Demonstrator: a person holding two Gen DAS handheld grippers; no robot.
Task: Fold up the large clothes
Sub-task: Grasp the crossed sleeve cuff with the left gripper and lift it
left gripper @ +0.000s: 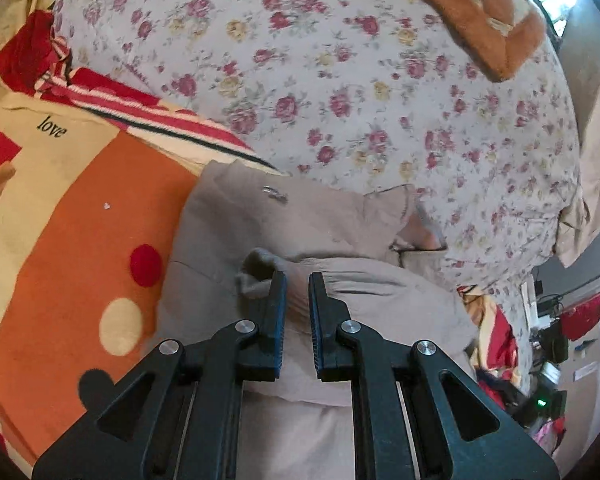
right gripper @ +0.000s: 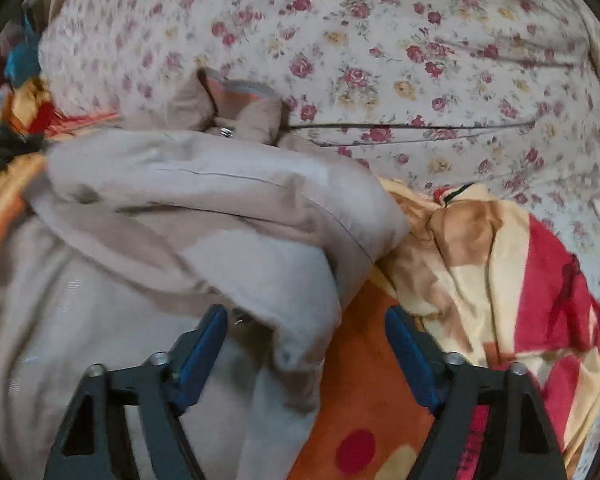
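Black fingers of the left gripper (left gripper: 297, 280) fill the bottom of the left wrist view, jaws nearly together with a narrow gap; a fold of the beige jacket (left gripper: 300, 224) bunches against the outer side of one finger, so whether cloth is pinched cannot be told. Likely it steadies the garment. In the right wrist view, the right gripper (right gripper: 306, 318) stands apart, the jacket's hem corner hanging between the blue pads untouched, over the orange patterned blanket (right gripper: 364, 400).

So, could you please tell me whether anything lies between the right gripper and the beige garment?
Nothing visible does: a fold of the beige garment sits between the open jaws of the right gripper, over the orange blanket.
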